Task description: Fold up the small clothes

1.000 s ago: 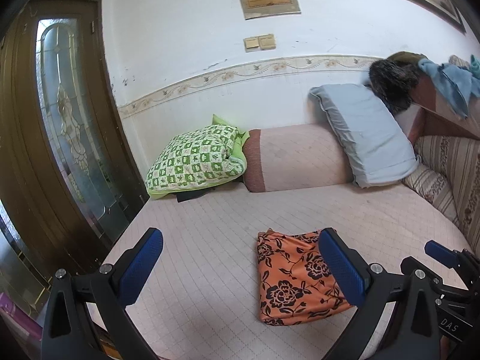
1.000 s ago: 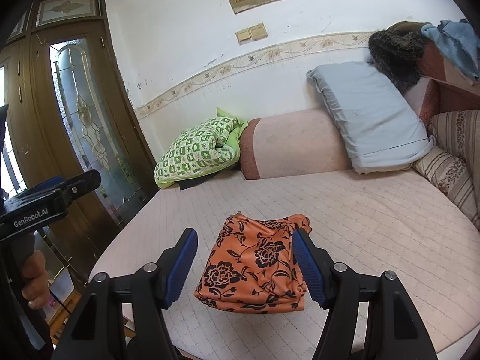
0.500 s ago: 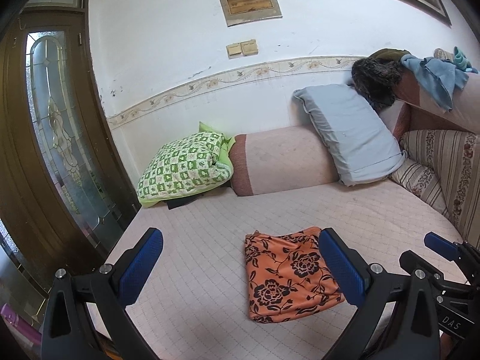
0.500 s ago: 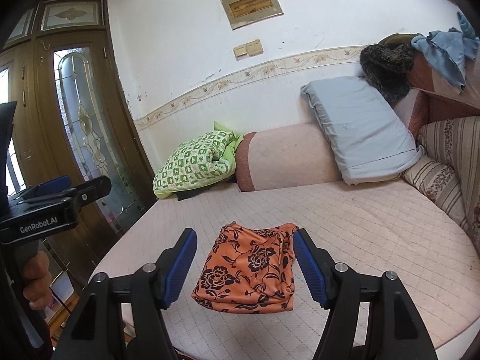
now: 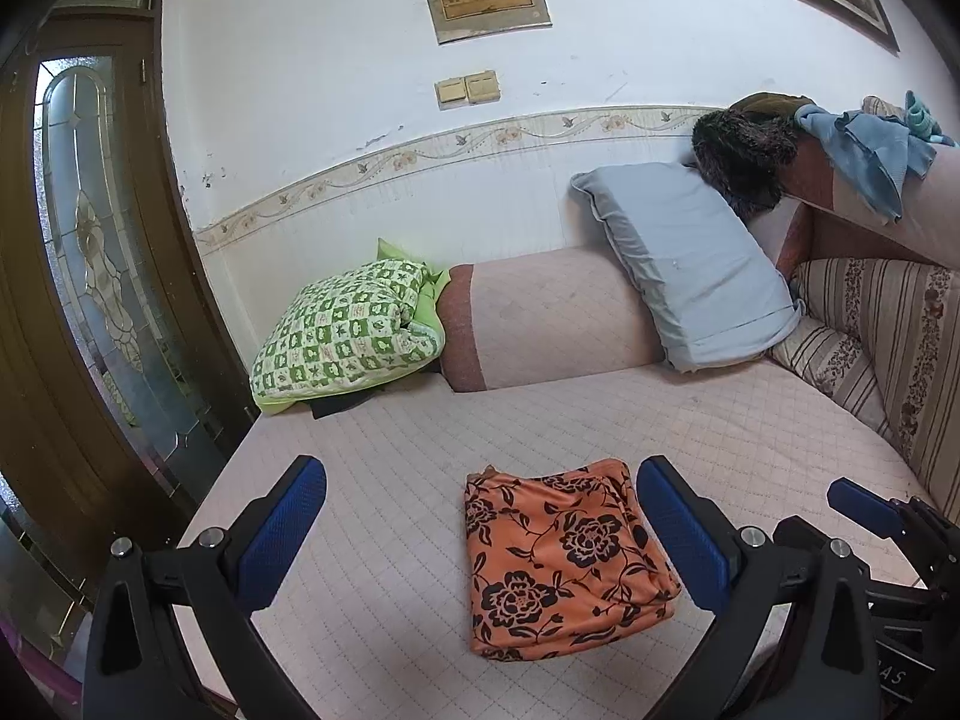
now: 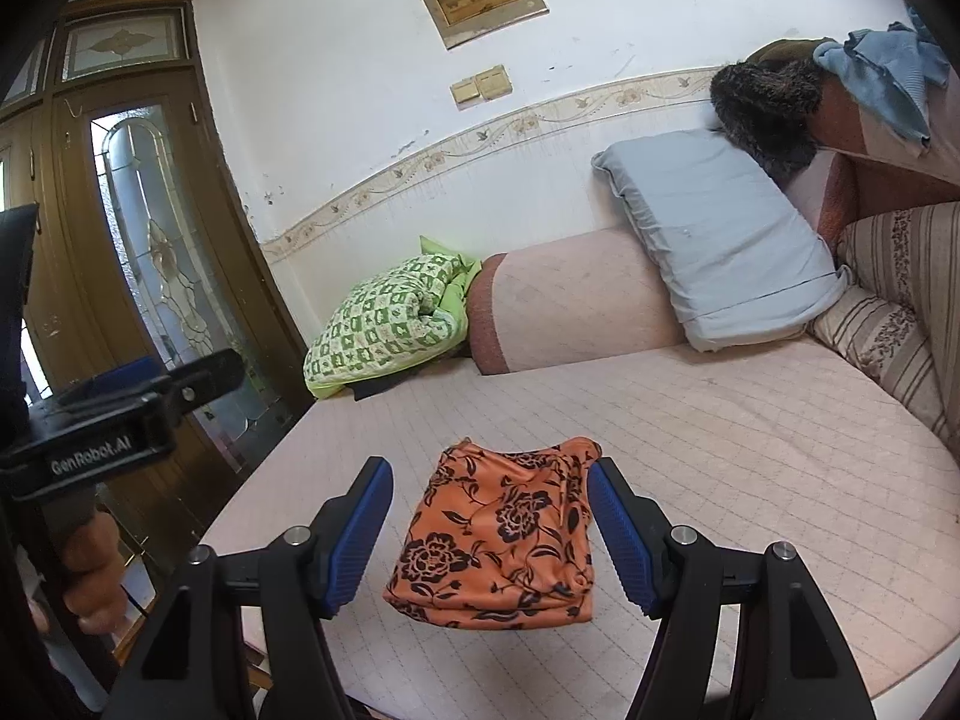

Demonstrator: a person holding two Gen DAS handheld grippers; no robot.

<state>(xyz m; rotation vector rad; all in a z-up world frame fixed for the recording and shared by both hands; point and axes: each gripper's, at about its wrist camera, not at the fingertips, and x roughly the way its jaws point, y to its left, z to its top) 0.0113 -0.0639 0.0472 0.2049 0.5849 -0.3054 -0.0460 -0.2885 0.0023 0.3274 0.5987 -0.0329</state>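
folded orange cloth (image 5: 564, 558) flat on bed (image 5: 750, 420), near edge. left tool (image 5: 480, 531) and right tool (image 6: 489, 531) both spread wide, gripping nothing, apart from cloth.

Left gripper (image 5: 480, 531): jaws spread wide, blue-padded fingers (image 5: 281, 534) apart, nothing between them in contact. Held low and roughly level, pointing forward. Seen from the right wrist view, its black body sits off to the left, and the person's bare left hand (image 6: 90, 570) is wrapped around its handle below.

Right gripper (image 6: 489, 531): jaws also parted wide, ribbed blue pads (image 6: 621, 540) facing each other, gripping nothing. In the left wrist view one blue fingertip and black frame show at lower right.
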